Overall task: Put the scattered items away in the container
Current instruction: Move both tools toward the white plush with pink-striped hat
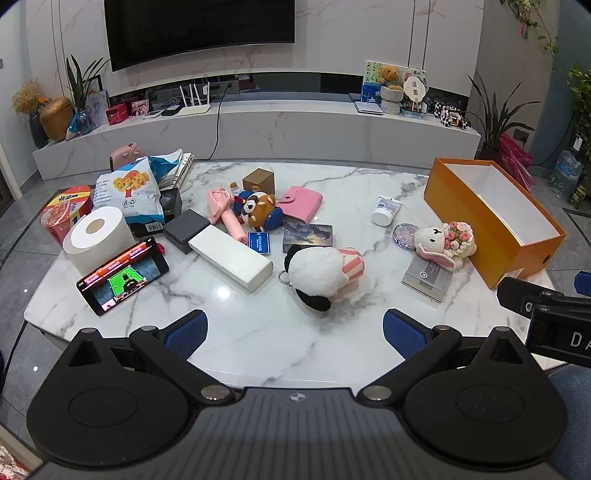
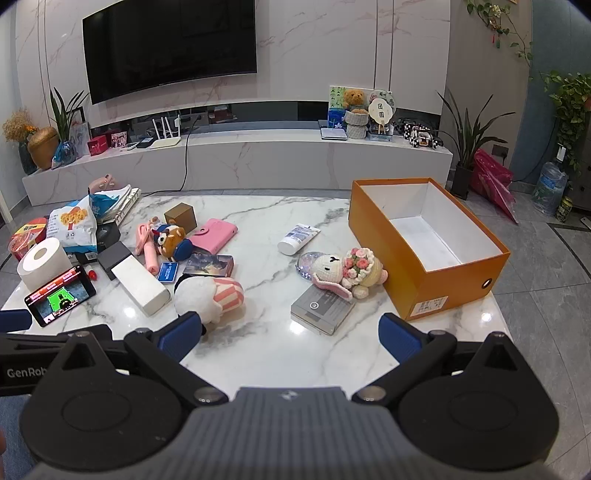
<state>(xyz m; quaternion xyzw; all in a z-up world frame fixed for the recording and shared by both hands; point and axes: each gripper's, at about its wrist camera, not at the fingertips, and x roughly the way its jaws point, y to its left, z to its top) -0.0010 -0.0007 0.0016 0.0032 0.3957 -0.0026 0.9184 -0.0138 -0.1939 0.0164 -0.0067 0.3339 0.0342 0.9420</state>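
Marble table [image 1: 258,332] cluttered before wall-mounted television [image 1: 199,26].

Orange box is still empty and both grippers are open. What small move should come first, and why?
Probably ease the right gripper forward and down toward the crochet bunny. Its jaws stand open and hold nothing, the bunny lies just ahead of them, right beside the orange box, so it looks like the shortest carry. The left gripper faces the panda plush.

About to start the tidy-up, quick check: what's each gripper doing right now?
Left gripper: open, holding nothing.
Right gripper: open, holding nothing.
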